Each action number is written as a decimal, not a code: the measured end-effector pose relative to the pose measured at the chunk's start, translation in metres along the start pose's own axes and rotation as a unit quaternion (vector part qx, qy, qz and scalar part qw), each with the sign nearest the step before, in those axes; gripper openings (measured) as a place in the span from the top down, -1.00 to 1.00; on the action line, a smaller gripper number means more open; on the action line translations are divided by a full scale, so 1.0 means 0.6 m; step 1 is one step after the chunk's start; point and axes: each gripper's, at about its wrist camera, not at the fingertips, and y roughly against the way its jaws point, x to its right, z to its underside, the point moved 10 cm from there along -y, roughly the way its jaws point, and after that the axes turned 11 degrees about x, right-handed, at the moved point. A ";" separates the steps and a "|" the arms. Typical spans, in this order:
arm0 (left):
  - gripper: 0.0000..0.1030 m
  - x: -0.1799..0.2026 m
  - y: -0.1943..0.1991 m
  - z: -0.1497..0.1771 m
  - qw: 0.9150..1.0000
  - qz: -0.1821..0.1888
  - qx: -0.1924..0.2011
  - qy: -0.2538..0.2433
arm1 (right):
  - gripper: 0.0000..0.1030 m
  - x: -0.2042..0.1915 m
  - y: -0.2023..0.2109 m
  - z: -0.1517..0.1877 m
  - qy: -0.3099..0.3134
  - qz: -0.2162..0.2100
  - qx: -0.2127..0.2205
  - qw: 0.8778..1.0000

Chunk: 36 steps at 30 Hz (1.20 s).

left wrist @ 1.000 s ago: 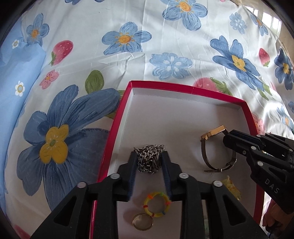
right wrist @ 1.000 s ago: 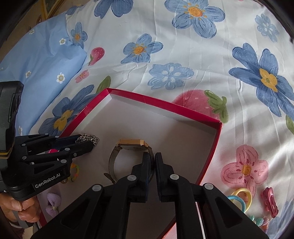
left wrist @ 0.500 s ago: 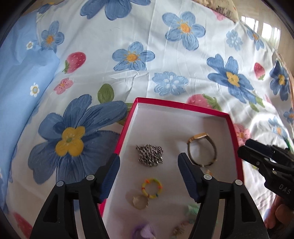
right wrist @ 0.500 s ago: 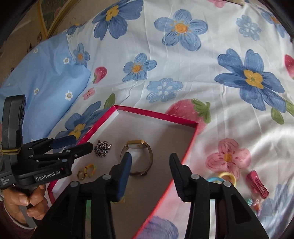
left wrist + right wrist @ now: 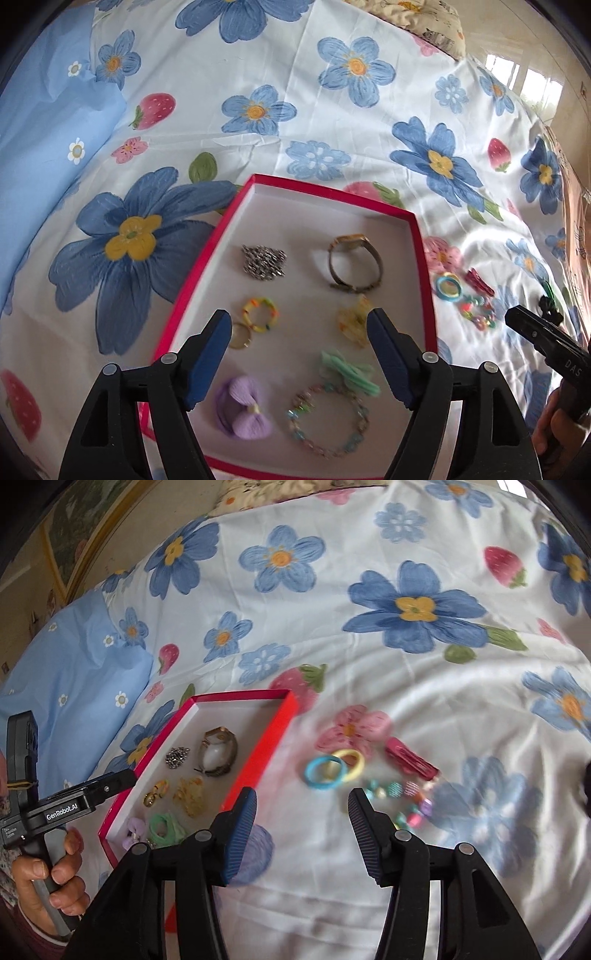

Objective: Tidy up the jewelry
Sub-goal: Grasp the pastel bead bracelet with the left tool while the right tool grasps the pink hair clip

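From my left camera: my left gripper (image 5: 298,350) hangs over the red box (image 5: 421,254) on the bed, fingers (image 5: 208,360) spreading wider with nothing between them. Inside sit the chain (image 5: 264,262), watch (image 5: 354,264), beaded ring (image 5: 259,314) touching a thin gold ring (image 5: 240,335), a yellowish clip (image 5: 352,321), green scrunchie (image 5: 349,373), purple bow (image 5: 242,411) and a beaded bracelet (image 5: 328,421). Everything in there lies close together — if I dip back in with fingers this wide, I'd guess I'd nudge the rings or drag the bracelet.

From my right camera: my right gripper (image 5: 301,821) is out over the bedsheet (image 5: 369,657), fingers also opening and empty. The leftovers lie just ahead — blue ring (image 5: 325,771) and yellow ring (image 5: 351,762) overlapping, a red hair clip (image 5: 410,758), and a colourful bead string (image 5: 402,799).

My worry here: the two rings overlap, so a pinch could catch both or flick one away. The sheet is soft and wrinkly too, so I might grab fabric along with a ring. The beads are blurry, so I can't tell how they lie.
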 end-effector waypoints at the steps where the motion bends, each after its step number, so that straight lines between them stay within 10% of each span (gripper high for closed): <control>1: -0.47 0.005 0.003 0.002 1.000 0.002 0.000 -0.001 | -0.06 0.009 0.007 0.003 -0.003 0.005 0.000 1.000; 23: -0.47 0.136 0.019 0.010 0.995 0.061 -0.009 -0.080 | -0.07 0.114 0.064 0.015 -0.032 0.041 0.010 0.999; 36: -0.47 0.196 -0.022 0.016 0.991 0.082 -0.029 -0.105 | 0.06 0.130 -0.053 -0.024 0.033 0.024 -0.037 0.998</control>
